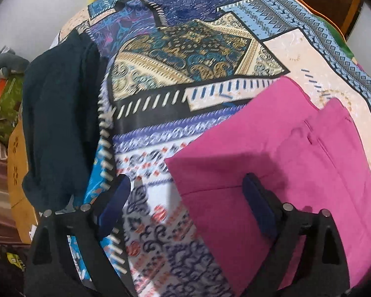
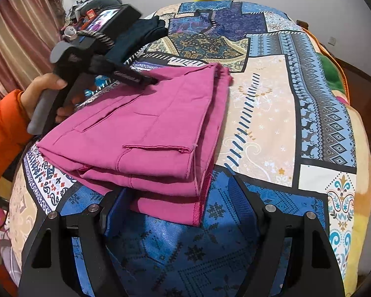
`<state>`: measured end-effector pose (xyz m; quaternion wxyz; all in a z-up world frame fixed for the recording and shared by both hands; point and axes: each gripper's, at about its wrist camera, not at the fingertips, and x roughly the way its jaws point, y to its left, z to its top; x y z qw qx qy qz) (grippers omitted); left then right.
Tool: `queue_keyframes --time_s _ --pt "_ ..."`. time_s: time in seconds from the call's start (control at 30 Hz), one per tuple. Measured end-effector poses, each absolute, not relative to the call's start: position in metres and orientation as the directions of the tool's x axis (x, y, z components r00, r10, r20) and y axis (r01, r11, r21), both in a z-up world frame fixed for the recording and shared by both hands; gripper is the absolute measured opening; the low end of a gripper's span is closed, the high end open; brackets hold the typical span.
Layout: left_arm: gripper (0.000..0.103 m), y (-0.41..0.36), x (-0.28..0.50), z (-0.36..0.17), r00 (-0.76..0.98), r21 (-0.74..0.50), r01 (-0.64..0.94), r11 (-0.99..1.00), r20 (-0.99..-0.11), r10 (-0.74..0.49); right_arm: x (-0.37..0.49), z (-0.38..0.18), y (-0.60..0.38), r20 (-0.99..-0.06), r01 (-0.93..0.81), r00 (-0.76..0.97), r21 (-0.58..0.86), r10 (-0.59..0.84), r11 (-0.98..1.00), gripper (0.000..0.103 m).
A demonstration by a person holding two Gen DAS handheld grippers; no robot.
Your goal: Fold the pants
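Pink pants (image 2: 146, 133) lie folded in a stack on the bed (image 2: 267, 113).

Both grippers have their jaws apart and hold nothing: the right gripper (image 2: 178, 208) sits just before the stack's near edge, the left gripper (image 1: 185, 203) over its corner. I think the folding is almost done; next comes a pat flat or letting go. One pink pants, one dark cloth (image 1: 59, 123), two grippers.

Magenta pants (image 2: 146, 133) lie folded (several layers) on the bedspread (image 2: 264, 113)
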<state>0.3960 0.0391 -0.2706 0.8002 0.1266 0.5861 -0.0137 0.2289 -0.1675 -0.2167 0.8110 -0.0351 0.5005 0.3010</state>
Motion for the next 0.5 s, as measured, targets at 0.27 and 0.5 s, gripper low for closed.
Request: queue_keyframes --time_s 0.27,0.5 --pt "0.093 0.064 0.347 -0.251 0.336 0.245 0.153 0.957 -0.924 0.183 0.228 -0.205 -0.178 -0.828 -0.508 0.358 0.213 0.43 0.834 0.074" --pt "0.093 0.089 0.293 -0.231 0.342 0.148 0.081 0.986 -0.933 0.112 0.226 -0.183 -0.191 -0.795 -0.476 0.434 0.198 0.425 0.857 0.074"
